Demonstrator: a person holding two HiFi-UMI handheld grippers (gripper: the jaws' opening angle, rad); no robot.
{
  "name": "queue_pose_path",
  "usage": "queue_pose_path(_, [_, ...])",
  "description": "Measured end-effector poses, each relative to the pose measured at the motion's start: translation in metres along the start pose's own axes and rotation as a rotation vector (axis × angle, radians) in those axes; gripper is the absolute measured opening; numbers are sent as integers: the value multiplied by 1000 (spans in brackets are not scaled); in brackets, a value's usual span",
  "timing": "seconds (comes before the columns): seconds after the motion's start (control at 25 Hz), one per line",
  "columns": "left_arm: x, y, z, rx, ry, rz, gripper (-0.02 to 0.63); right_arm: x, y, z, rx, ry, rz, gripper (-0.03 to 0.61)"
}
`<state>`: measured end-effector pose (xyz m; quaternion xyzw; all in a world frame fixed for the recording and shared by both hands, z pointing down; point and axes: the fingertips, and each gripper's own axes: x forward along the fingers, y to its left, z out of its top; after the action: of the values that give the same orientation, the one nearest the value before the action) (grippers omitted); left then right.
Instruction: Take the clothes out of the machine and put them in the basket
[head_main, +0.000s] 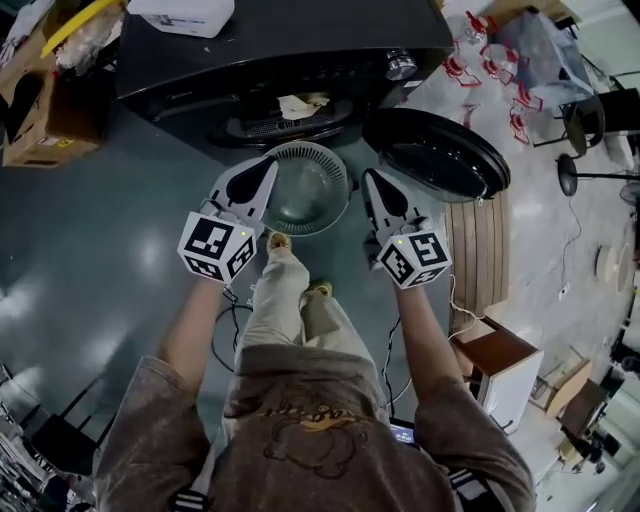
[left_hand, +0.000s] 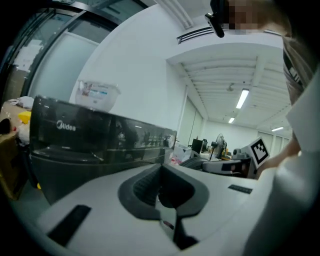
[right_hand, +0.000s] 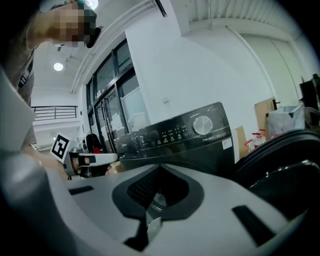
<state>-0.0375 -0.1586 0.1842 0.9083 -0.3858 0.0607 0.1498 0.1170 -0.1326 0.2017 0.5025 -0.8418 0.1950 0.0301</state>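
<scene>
Head view, machine: I am looking steeply down on a black front-loading washing machine (head_main: 200, 60), with its round black door (head_main: 440, 155) hanging open at the right.
Head view, clothes: a pale crumpled cloth (head_main: 300, 105) is lying inside the drum opening.
Head view, basket: a round grey plastic basket (head_main: 305, 190) is standing on the dark floor (head_main: 100, 250) just in front of the opening.
Head view, grippers: I am holding the left gripper (head_main: 262, 170) and the right gripper (head_main: 374, 180) at either side of the basket's rim, both pointing toward the machine.
Left gripper view, jaws: the left gripper (left_hand: 161, 167) is showing its two jaws pressed together at the tip, gripping nothing.
Left gripper view, surroundings: the machine (left_hand: 95, 145) is filling the background, and a white plastic tub (left_hand: 97, 95) is sitting on its top.
Right gripper view, jaws: the right gripper (right_hand: 159, 170) is likewise showing its jaws closed against each other, holding nothing.
Right gripper view, surroundings: the machine's control panel with its silver dial (right_hand: 202, 125) is facing me, and the open door (right_hand: 280, 160) is standing at the right.
</scene>
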Motion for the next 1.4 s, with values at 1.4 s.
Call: queue_pose_path(1.4, [118,96,-241,114,-222,62,3,143,-114,-234,-155,-183,110,-3])
